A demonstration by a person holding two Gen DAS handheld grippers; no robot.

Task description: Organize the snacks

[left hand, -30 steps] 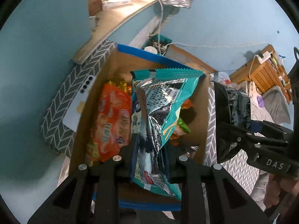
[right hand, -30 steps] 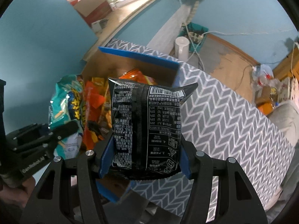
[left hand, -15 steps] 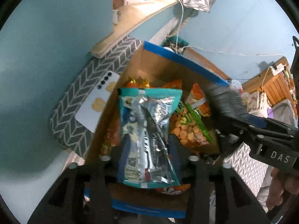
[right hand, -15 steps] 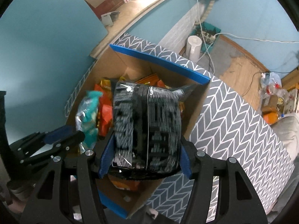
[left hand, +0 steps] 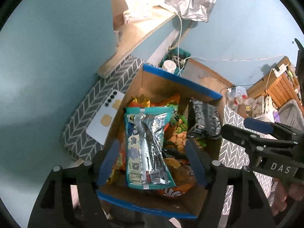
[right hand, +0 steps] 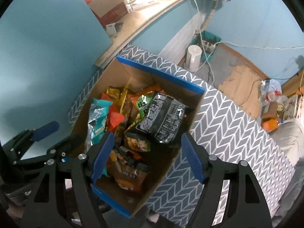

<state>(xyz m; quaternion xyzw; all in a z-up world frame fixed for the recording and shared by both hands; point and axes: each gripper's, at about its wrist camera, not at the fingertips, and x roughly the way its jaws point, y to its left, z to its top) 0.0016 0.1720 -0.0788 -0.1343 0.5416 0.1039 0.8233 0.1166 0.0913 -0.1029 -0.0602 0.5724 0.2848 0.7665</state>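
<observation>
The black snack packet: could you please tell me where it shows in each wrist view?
Left wrist view: the black snack packet lies right of centre, against the cardboard box's right wall, beside the teal packet.
Right wrist view: black snack packet just above centre, atop other snacks.
Shared landmark: the box's blue-edged far flap.

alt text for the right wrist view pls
The right tool, its jaws opening with nothing between the pads, hangs over a cardboard box of snack bags where a black packet lies on top. The box stands on a grey herringbone surface; the left tool shows at left.
</observation>
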